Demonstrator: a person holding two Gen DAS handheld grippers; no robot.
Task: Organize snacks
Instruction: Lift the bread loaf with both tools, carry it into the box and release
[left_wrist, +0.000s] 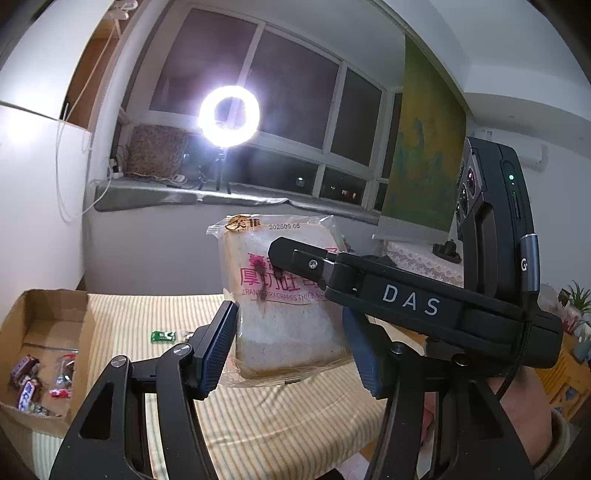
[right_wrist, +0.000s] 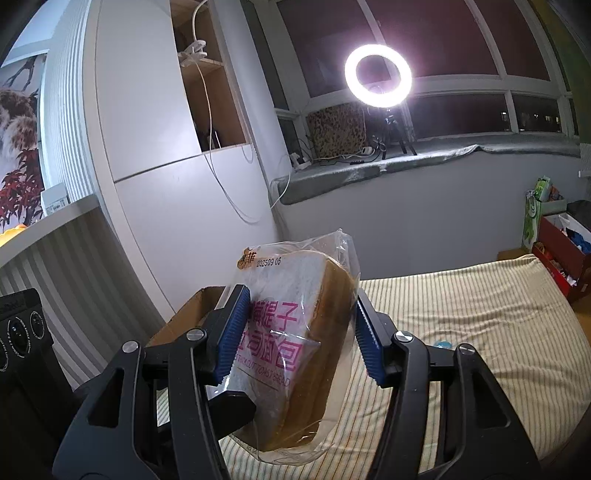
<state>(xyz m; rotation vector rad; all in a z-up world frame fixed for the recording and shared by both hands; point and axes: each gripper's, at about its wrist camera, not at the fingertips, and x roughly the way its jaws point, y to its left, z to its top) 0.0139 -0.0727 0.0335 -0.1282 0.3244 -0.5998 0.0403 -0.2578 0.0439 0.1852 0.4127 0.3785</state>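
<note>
A clear-wrapped bread package (left_wrist: 284, 325) with pink print hangs in the air above the striped cloth (left_wrist: 155, 314). My left gripper (left_wrist: 290, 332) is shut on it, one blue pad on each side edge. In the left wrist view a black finger (left_wrist: 295, 258) of the right gripper crosses the front of the package from the right. In the right wrist view the same bread package (right_wrist: 295, 332) is turned edge-on, showing its brown crust. My right gripper (right_wrist: 299, 321) is shut on it, one pad on the printed face and one on the wrapper behind. A cardboard box (left_wrist: 44, 314) at the left holds wrapped candy bars (left_wrist: 26, 373).
A small green packet (left_wrist: 162, 336) lies on the striped cloth near the box. A ring light (left_wrist: 229, 116) glares from the windowsill. The white cabinet (right_wrist: 155, 147) stands behind the box's corner (right_wrist: 192, 306). A red box (right_wrist: 565, 251) sits on the floor at the far right.
</note>
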